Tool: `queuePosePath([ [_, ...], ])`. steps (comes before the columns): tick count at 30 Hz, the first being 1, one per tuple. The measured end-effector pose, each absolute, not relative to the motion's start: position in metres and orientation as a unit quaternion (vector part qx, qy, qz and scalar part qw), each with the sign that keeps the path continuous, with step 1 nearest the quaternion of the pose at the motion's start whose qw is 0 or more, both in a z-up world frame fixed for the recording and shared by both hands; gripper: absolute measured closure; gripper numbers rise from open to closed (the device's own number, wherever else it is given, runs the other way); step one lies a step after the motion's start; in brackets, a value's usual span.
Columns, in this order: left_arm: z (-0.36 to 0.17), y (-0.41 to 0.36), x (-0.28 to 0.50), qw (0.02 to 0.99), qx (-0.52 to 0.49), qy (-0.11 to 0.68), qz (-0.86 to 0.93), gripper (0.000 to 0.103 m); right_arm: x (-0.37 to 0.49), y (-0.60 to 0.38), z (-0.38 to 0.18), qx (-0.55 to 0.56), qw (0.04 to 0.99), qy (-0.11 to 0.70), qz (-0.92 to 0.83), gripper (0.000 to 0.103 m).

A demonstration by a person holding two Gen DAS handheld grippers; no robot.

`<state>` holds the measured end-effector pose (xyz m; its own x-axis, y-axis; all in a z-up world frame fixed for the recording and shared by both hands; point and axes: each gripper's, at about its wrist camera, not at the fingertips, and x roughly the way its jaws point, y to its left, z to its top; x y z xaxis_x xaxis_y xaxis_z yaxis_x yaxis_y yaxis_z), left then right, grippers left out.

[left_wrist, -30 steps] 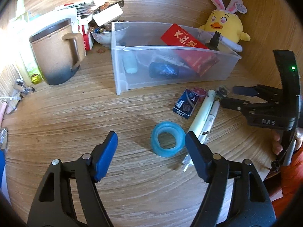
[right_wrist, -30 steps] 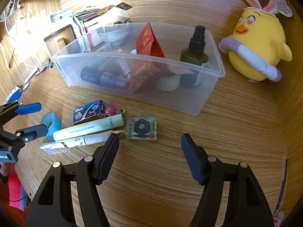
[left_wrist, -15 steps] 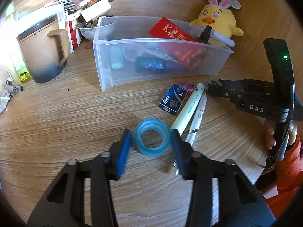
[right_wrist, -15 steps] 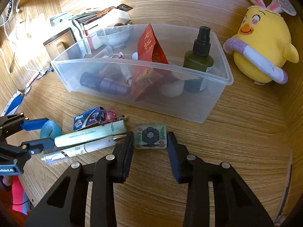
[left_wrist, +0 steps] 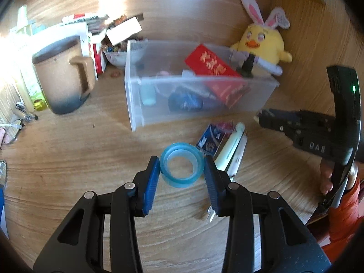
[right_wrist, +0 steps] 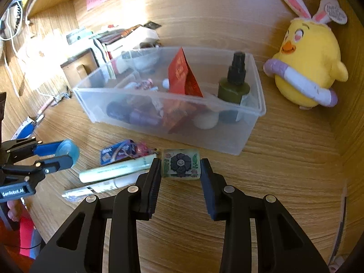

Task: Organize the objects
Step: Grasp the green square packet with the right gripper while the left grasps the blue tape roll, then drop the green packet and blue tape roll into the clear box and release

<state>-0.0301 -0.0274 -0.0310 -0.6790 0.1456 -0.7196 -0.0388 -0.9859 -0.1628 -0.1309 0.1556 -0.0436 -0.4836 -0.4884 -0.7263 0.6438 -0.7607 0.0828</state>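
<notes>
My left gripper (left_wrist: pixel 182 166) is shut on a blue tape roll (left_wrist: pixel 181 164), its blue pads pressed to both sides just above the wooden desk. In the right wrist view the same roll (right_wrist: pixel 67 150) sits between the left gripper's fingers at the far left. My right gripper (right_wrist: pixel 180 166) is shut on a small green tile with a flower print (right_wrist: pixel 180 163). A clear plastic bin (right_wrist: pixel 250 127) behind both holds a red packet (right_wrist: pixel 182 75), a dark spray bottle (right_wrist: pixel 234 84) and small tubes. The right gripper's body (left_wrist: pixel 307 134) shows at the right of the left wrist view.
On the desk between the grippers lie a blue Max staple box (left_wrist: pixel 210 140), a pale green pen (right_wrist: pixel 118 170) and a white pen (right_wrist: pixel 102 186). A brown mug (left_wrist: pixel 63 75) and stacked boxes stand at the back left. A yellow plush chick (right_wrist: pixel 307 68) sits beside the bin.
Both grippers went from wide open to shut: the left closed on the tape roll, the right on the flower tile. Both views now show the objects slightly raised and closer.
</notes>
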Motion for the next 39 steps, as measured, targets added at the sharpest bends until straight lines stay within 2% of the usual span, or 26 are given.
queuePosePath([
  [6,-0.01,-0.032,-0.036,0.05,-0.363,-0.088,0.926,0.064,-0.122,0.153,-0.024,0.36,0.34,0.098,-0.863,0.072],
  [22,0.026,-0.04,-0.057,0.036,-0.312,-0.075,0.946,0.064,-0.12,0.129,0.018,0.306,0.365,0.082,-0.875,0.072],
  [32,0.026,-0.044,-0.089,0.037,-0.323,-0.067,0.943,0.064,-0.14,0.102,0.035,0.292,0.375,0.093,-0.875,0.072],
  [39,0.013,-0.041,-0.117,0.033,-0.349,-0.049,0.935,0.064,-0.161,0.083,0.022,0.312,0.369,0.1,-0.87,0.072],
])
